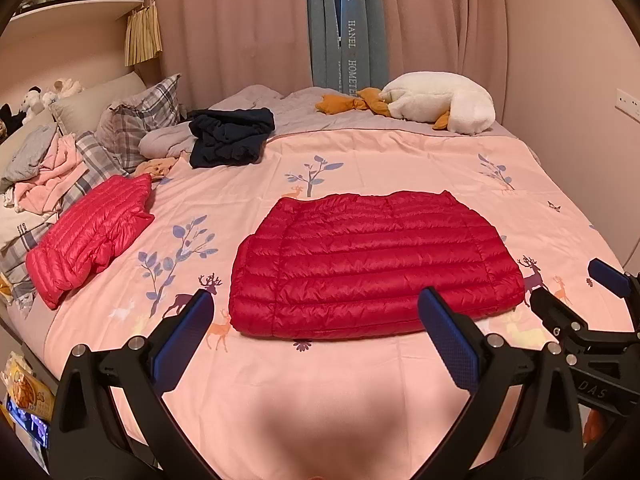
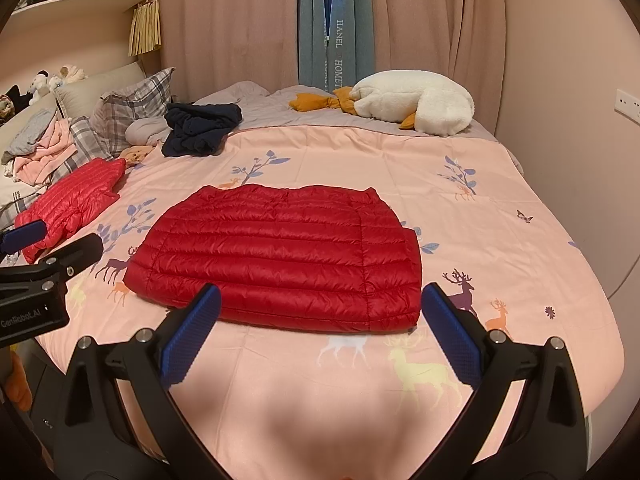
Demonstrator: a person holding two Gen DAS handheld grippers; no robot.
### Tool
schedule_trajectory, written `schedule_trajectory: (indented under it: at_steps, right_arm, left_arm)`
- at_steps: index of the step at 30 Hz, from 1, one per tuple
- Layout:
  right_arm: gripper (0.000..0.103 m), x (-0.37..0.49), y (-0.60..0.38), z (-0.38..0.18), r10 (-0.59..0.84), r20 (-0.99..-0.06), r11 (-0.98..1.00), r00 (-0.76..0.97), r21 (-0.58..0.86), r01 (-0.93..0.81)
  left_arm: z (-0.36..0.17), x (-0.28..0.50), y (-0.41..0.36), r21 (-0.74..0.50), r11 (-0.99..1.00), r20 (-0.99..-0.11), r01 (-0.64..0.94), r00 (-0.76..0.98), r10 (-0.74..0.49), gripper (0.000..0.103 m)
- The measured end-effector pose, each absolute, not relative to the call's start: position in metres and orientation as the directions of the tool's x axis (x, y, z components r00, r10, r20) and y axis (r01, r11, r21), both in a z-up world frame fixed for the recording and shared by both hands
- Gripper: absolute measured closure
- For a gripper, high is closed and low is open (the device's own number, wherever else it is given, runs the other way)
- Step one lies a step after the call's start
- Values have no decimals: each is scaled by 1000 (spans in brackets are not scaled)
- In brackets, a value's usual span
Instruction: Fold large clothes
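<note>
A red quilted down jacket [image 1: 372,264] [image 2: 280,256] lies folded into a flat block on the pink bedspread [image 1: 360,380] [image 2: 520,240]. My left gripper [image 1: 316,304] hovers open just short of its near edge, blue pads wide apart, nothing between them. My right gripper [image 2: 320,300] is open as well, above the jacket's near right part, and it shows at the right edge of the left wrist view [image 1: 568,284]. In the right wrist view the left gripper [image 2: 52,240] appears at the left edge. A second pinkish-red down jacket [image 1: 88,236] [image 2: 68,204] lies folded to the left.
A dark navy garment [image 1: 230,136] [image 2: 200,130] lies crumpled further back. Plaid pillows [image 1: 136,124] and a heap of pink and grey clothes [image 1: 44,168] fill the left side. A white plush goose [image 1: 436,104] [image 2: 412,102] rests at the far edge before the curtains [image 1: 240,20].
</note>
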State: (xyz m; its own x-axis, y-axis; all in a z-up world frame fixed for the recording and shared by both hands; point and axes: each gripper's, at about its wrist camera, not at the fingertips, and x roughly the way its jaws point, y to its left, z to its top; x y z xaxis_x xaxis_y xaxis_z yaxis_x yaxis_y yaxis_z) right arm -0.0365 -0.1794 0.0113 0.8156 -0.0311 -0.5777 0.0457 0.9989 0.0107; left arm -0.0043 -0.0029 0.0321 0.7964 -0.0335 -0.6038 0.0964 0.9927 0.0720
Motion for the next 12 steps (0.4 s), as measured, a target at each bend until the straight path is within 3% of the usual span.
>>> schedule_trajectory:
  at_steps: [12]
  right_arm:
    - [2,-35,-179,10,-28,-579,999,815,13,44]
  left_arm:
    - [31,0,-1,56,994,-617,95,786,-40,1]
